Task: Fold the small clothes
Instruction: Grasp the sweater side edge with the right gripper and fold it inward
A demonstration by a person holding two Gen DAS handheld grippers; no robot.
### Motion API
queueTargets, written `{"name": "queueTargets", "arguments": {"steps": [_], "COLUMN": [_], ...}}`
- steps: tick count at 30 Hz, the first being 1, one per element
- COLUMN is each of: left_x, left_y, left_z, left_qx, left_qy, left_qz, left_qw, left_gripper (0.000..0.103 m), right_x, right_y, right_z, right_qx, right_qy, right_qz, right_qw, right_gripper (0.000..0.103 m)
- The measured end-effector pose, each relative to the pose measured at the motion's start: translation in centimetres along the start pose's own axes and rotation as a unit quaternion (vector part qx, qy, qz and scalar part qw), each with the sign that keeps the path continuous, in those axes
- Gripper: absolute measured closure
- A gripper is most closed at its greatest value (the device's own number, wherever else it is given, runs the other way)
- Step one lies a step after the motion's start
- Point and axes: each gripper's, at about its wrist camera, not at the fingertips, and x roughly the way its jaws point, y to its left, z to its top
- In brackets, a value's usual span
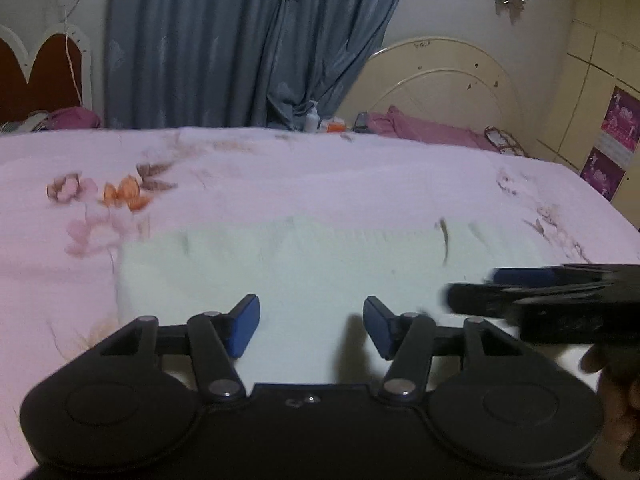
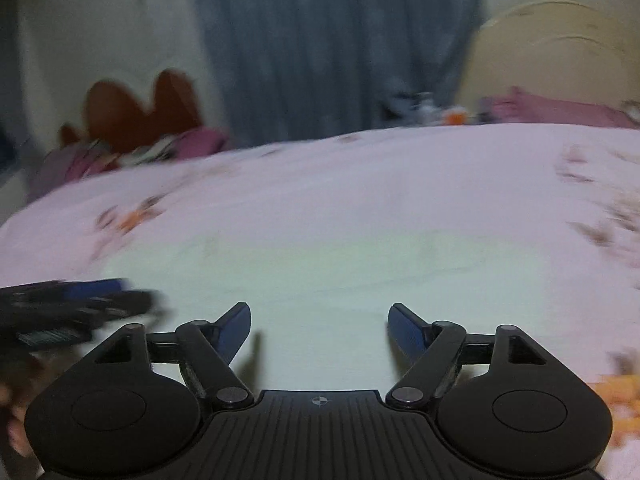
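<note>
A pale mint-white garment [image 1: 296, 264] lies flat on the pink floral bedsheet [image 1: 248, 176], folded into a rough rectangle. My left gripper [image 1: 311, 322] is open and empty, just above the garment's near part. My right gripper [image 2: 319, 330] is open and empty too, over the same garment [image 2: 320, 276]; that view is blurred. The right gripper also shows in the left wrist view [image 1: 472, 292] at the right edge. The left gripper shows in the right wrist view [image 2: 132, 292] at the left edge.
The bed's sheet [image 2: 360, 168] carries orange and brown flower prints [image 1: 124, 194]. Grey-blue curtains [image 1: 224, 40] hang behind. A cream headboard [image 1: 444, 80] with pink bedding [image 1: 424, 128] stands at the back right, small bottles [image 1: 312, 118] beside it. A red headboard [image 1: 44, 68] stands back left.
</note>
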Motion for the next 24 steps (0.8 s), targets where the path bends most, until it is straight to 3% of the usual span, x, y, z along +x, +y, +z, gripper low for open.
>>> {"name": "queueTargets", "arguments": {"steps": [5, 13, 16, 19, 22, 24], "left_x": [-0.9, -3.1, -3.7, -4.5, -4.3, -4.0], "left_y": [0.3, 2.0, 1.0, -0.6, -2.1, -2.6], "left_z": [-1.5, -3.0, -2.7, -2.8, -3.3, -3.8], "left_qx": [0.025, 0.039, 0.050, 0.051, 0.062, 0.066], "left_qy": [-0.001, -0.003, -0.001, -0.011, -0.005, 0.002], "left_qz": [0.023, 0.040, 0.059, 0.052, 0.049, 0.050], "left_qw": [0.9994, 0.9984, 0.9970, 0.9973, 0.9968, 0.9966], "left_gripper": [0.047, 0.047, 0.047, 0.046, 0.046, 0.046], "right_x": [1.3, -2.1, -3.1, -4.6, -4.2, -3.3], "right_y": [1.0, -3.3, -3.0, -1.2, 1.2, 2.3], "right_z": [-1.5, -3.6, -3.3, -3.1, -3.7, -4.5], "right_qx": [-0.030, -0.022, -0.012, -0.013, -0.027, -0.044], "right_qy": [0.020, 0.025, 0.026, -0.002, 0.005, 0.018], "right_qz": [-0.007, -0.091, -0.106, -0.075, -0.038, -0.037], "right_qw": [0.999, 0.995, 0.994, 0.997, 0.999, 0.998], "right_gripper": [0.041, 0.045, 0.045, 0.045, 0.045, 0.045]}}
